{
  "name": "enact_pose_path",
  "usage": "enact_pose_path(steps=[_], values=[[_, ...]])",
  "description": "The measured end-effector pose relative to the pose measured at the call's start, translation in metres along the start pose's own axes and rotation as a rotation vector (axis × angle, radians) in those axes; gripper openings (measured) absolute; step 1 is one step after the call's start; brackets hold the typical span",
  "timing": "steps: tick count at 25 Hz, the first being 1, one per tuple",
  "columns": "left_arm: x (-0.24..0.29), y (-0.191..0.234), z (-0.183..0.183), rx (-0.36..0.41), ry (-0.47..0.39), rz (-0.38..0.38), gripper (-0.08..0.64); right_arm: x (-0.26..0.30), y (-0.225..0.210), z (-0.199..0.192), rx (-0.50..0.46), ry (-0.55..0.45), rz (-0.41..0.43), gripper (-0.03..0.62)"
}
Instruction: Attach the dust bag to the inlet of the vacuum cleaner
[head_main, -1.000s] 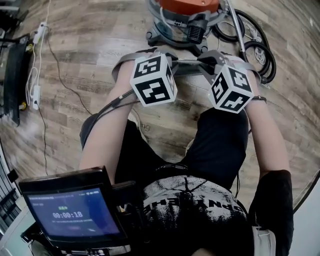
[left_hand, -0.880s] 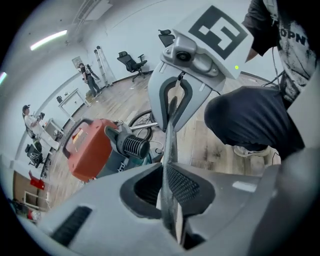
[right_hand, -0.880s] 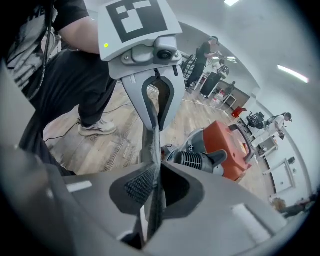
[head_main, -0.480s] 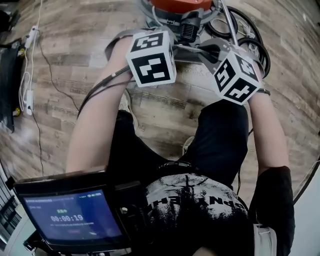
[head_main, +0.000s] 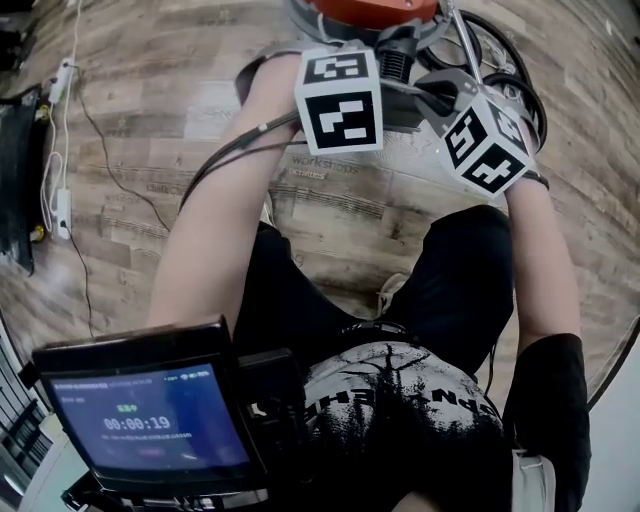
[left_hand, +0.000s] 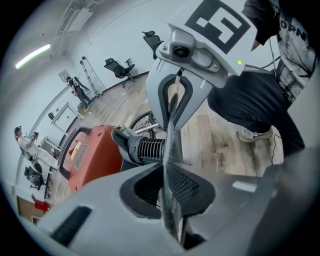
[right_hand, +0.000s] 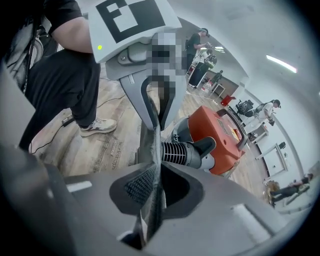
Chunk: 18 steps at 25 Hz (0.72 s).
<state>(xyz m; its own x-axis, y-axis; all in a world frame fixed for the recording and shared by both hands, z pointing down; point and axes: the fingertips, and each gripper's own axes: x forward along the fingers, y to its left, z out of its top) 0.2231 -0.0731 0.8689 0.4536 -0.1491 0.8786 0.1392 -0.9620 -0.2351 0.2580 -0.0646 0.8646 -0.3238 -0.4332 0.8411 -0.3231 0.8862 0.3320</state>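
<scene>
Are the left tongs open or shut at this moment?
Shut: in the left gripper view the left tongs clamp the thin edge of the dust bag, with no gap.

— What colour is the vacuum cleaner (left_hand: 92, 157)?
— Orange-red, with a black ribbed hose cuff (left_hand: 147, 148).
— And the dust bag (right_hand: 149, 142)?
— Dull grey.
— The left gripper (left_hand: 167, 172) and right gripper (right_hand: 154, 187)?
— Pale grey shells. The left cube (head_main: 340, 100) and the right cube (head_main: 487, 142) carry black squares on white.
— The floor (head_main: 150, 120)?
— Grey-brown wood-grain planks.
— The screen (head_main: 150, 430)?
— Blue, with white digits.
</scene>
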Motion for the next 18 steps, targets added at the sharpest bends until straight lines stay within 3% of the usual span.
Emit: enact_pose_path(steps=[11,18], values=[[-0.006,0.007,0.008,-0.004,-0.019,0.019,0.034,-0.006,-0.004,-0.002,0.000,-0.002,-0.002,0.037],[0.002,0.004,0.012,-0.008,-0.027,-0.020,0.037,-0.009,-0.009,-0.008,0.028,0.014,-0.001,0.046]])
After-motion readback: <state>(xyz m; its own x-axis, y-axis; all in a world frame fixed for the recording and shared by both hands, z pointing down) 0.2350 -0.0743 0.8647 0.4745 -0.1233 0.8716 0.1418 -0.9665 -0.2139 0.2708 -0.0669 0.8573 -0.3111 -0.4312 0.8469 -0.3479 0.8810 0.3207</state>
